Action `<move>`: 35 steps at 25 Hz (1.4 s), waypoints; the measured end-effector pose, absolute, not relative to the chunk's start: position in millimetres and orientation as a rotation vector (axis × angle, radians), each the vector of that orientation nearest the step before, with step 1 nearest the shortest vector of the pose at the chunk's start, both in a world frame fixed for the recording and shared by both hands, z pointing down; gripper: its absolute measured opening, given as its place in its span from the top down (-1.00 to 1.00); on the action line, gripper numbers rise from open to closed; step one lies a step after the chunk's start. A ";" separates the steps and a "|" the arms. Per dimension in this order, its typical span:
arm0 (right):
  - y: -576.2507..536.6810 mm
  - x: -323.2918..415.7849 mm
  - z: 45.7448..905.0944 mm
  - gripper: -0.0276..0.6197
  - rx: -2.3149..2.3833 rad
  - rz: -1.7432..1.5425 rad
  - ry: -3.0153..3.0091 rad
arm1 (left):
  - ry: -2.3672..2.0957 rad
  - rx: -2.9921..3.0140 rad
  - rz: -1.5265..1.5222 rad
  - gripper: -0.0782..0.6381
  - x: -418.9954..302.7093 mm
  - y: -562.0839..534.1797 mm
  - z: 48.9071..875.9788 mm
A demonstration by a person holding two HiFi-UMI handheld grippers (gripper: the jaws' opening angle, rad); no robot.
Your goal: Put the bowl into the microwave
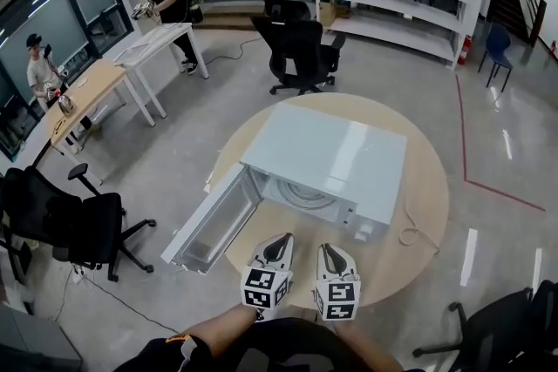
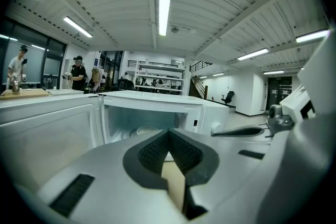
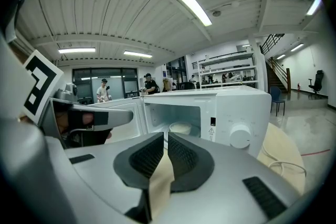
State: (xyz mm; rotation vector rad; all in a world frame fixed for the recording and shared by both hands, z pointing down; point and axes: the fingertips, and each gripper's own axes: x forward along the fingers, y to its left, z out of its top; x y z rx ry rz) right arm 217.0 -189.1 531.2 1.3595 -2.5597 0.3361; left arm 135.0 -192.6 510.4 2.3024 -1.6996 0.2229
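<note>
At the near edge of the round table we hold our two tools side by side, both facing the white microwave that sits in the table's middle. Our left gripper has its jaws pressed together with nothing between them, and our right gripper is likewise pinched to a thin slit, empty. We see the microwave's door swung wide out past the table's left edge, and the pale bowl sits inside the cavity
</note>
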 end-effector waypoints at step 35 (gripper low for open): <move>13.3 130.3 511.6 0.81 1.422 0.276 -2.526 | -1.620 2.421 0.171 0.65 48.6 24.1 495.9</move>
